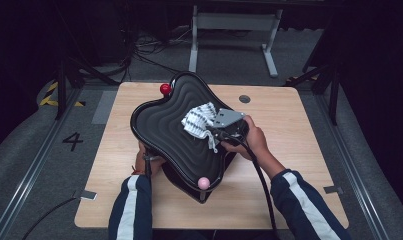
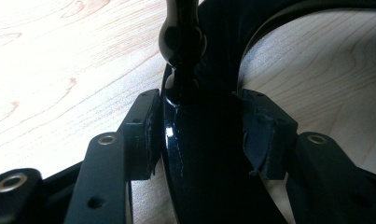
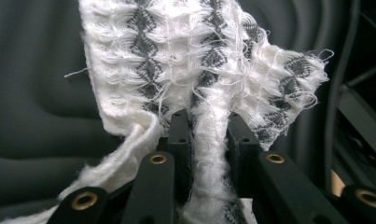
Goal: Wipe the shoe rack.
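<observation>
A black, wavy-ribbed tray-like shell [image 1: 164, 125] stands tilted on the wooden table [image 1: 289, 150], with a red knob [image 1: 165, 89] at its far edge and a pink knob [image 1: 203, 183] at its near edge. My right gripper [image 1: 215, 131] rests on the ribbed face, shut on a white cloth with a grey pattern [image 1: 198, 120]. In the right gripper view the cloth [image 3: 199, 60] is pinched between the jaws of my right gripper [image 3: 209, 135] and spreads over the dark surface [image 3: 36, 93]. My left gripper [image 2: 202, 135] clamps a glossy black bar of the shell's frame [image 2: 195, 158]; in the high view the shell hides it beside the left hand [image 1: 139, 162].
A round grey plug [image 1: 244, 99] sits in the table's far right part. Past the table stand a white metal stand [image 1: 234, 22] and loose cables on the grey floor. Bare wood [image 2: 59, 70] lies beside the frame bar.
</observation>
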Tool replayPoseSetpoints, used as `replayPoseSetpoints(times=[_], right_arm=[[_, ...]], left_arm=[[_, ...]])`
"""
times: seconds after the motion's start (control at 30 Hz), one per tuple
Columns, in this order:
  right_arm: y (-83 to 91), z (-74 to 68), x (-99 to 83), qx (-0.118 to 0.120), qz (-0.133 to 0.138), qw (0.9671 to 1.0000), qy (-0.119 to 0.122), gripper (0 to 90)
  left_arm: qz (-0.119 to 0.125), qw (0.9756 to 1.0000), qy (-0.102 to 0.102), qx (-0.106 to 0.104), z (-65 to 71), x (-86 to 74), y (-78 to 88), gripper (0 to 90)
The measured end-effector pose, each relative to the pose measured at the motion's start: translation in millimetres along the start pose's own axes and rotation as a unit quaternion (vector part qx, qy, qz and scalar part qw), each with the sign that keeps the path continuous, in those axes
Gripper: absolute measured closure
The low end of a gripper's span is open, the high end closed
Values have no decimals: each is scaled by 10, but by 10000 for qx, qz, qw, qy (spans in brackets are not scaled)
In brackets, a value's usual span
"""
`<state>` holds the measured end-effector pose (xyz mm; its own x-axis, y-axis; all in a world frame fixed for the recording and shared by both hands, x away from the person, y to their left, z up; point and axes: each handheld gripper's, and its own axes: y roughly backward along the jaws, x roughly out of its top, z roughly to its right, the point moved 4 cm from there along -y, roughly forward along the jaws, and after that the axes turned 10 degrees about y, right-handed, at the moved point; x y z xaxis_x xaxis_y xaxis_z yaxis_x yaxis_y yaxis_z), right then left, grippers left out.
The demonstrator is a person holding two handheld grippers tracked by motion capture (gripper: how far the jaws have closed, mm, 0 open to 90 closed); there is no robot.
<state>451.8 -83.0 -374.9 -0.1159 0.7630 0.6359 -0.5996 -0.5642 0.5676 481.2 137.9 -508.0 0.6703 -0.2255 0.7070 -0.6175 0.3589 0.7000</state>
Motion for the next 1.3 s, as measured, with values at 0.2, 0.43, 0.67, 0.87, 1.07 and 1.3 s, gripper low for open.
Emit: replayPoseSetpoints(times=[0.2,0.43,0.67,0.87,1.07,1.3], right_arm=[[-29,234,-234,-244,-276,9986,-370,757],[-30,333,-350,-181,-167,9965,-797,760],[-18,225,-236,4,38,9977,-681,757],[-9,50,-37,222,227,9987,-401,762],[18,-160,204,445,420,9981,-57,764],[46,-441,453,736,650,9948,280,759]], left_arm=[[-5,10000,0,-3,1,-1,1,504],[-7,10000,-1,2,4,-3,2,503],[-5,10000,4,3,4,-3,2,503],[-5,10000,8,7,5,-3,2,503],[-6,10000,13,15,6,-4,3,504],[0,10000,19,31,8,-5,3,504]])
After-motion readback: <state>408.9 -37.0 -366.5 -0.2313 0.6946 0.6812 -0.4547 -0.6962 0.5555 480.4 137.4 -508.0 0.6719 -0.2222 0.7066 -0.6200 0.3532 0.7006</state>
